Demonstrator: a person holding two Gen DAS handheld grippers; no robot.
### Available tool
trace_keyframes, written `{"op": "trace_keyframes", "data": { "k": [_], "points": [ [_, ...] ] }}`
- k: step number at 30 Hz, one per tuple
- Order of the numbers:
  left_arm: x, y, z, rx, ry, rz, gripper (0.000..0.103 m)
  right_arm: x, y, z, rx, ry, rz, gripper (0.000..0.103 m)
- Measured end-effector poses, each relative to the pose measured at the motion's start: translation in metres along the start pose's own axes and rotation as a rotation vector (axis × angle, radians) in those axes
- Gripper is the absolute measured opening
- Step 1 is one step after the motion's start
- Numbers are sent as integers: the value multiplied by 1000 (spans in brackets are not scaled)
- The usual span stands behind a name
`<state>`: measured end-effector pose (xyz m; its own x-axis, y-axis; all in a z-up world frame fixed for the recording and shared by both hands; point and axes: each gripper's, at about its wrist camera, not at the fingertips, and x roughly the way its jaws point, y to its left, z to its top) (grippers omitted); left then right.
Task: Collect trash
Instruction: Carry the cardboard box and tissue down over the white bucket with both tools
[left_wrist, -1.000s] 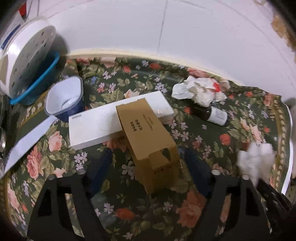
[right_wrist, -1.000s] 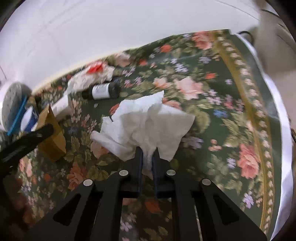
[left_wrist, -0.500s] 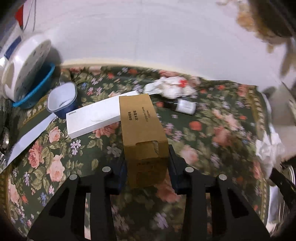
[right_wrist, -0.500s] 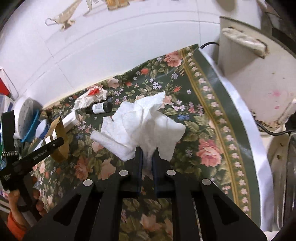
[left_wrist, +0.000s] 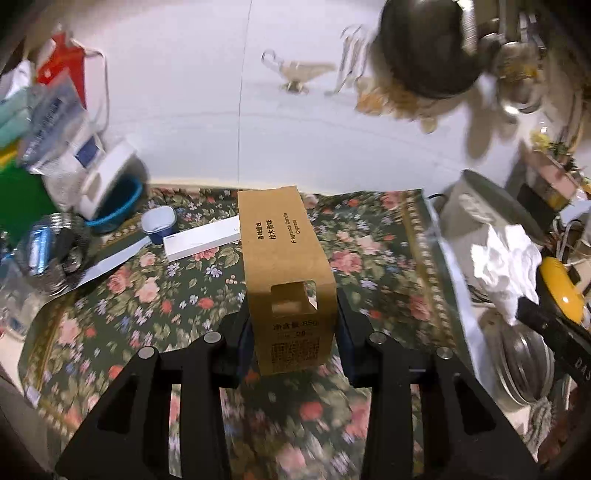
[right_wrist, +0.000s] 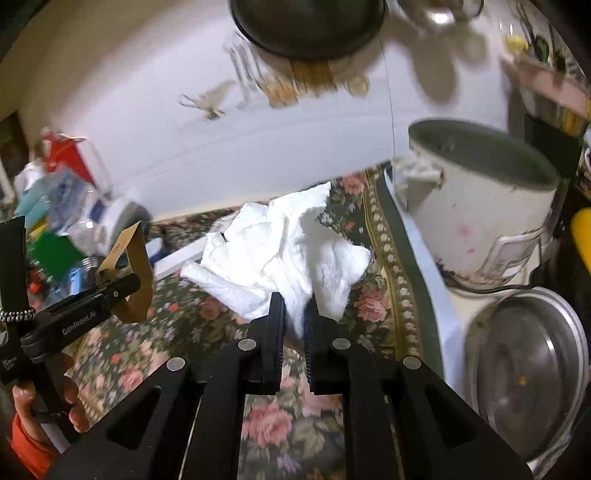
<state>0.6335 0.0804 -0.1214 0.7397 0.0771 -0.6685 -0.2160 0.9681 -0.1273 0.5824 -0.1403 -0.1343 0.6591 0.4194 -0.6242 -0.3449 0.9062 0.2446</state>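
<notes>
Fingers (left_wrist: 242, 332) of the left gripper (left_wrist: 293, 332) pinch a brown box (left_wrist: 286, 269) above the floral counter (left_wrist: 155, 302); the right gripper (right_wrist: 293, 325) clamps a white tissue (right_wrist: 280, 251), a pot (right_wrist: 480, 214) just right of it.

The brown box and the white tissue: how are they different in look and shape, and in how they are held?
The box is brown cardboard with flat sides and printed text; the tissue is white, soft and crumpled. The left tongs grip the box with jaws wide apart; the right tongs pinch the tissue with jaws nearly together. Both are held above the floral cloth.
</notes>
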Motion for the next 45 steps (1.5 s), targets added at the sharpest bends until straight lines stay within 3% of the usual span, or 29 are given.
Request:
{"op": "trace_keyframes", "data": {
  "k": [8, 14, 21, 30, 38, 45],
  "points": [
    [-87, -12, -34, 22, -48, -26, 38, -72, 20, -15, -57, -67, 64, 9],
    [-125, 0, -69, 59, -45, -61, 38, -104, 42, -40, -62, -94, 75, 9],
    [-160, 38, -121, 94, -11, -141, 38, -130, 89, -93, -21, -90, 8, 9],
    [-209, 89, -192, 151, 45, -171, 38, -162, 151, -172, 58, -60, -41, 9],
    [-219, 120, -246, 129, 155, -164, 38, -166, 183, -226, 73, 43, -41, 9],
    [-185, 126, -302, 79, 231, -141, 38, -135, 176, -273, 64, 161, -41, 9]
  ]
}}
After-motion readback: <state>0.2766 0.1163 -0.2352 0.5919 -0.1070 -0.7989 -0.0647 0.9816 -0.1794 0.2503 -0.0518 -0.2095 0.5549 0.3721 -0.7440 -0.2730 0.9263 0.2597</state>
